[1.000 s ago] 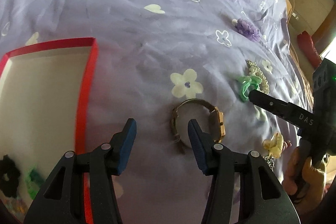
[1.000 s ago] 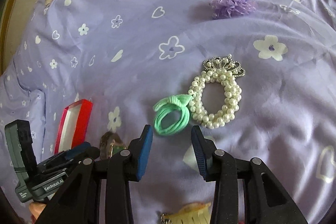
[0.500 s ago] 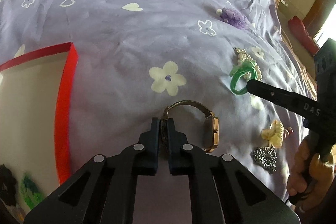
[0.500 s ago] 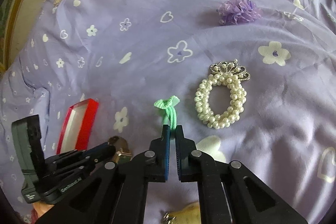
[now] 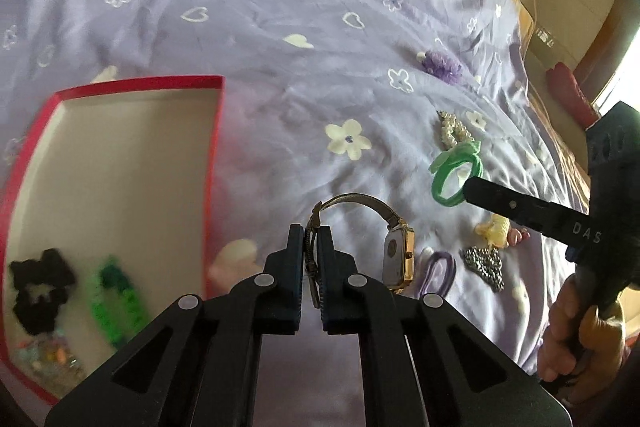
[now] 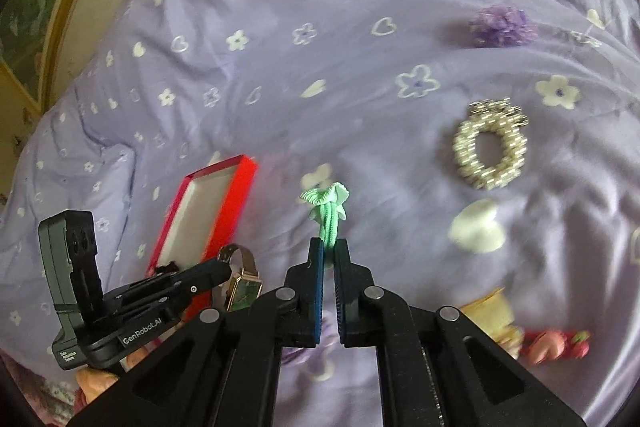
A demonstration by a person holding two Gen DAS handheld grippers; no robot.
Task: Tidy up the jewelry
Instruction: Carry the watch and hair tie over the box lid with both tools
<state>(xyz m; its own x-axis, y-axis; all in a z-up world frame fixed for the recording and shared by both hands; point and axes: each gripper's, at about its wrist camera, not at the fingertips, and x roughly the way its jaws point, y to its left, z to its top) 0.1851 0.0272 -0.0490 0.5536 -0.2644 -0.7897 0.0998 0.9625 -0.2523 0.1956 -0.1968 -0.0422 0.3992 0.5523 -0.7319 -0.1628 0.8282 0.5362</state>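
Left gripper (image 5: 310,259) clamped on watch (image 5: 394,259) strap | right gripper (image 6: 328,255) clamped on green tie (image 6: 328,207) | both lifted off bedspread | box (image 5: 216,147) lies left, nearer left gripper.

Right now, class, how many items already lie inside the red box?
3 can be made out in the red box, all at its near end: a black scrunchie, a green hair tie, and a multicoloured beaded piece in the corner. More may be hidden.
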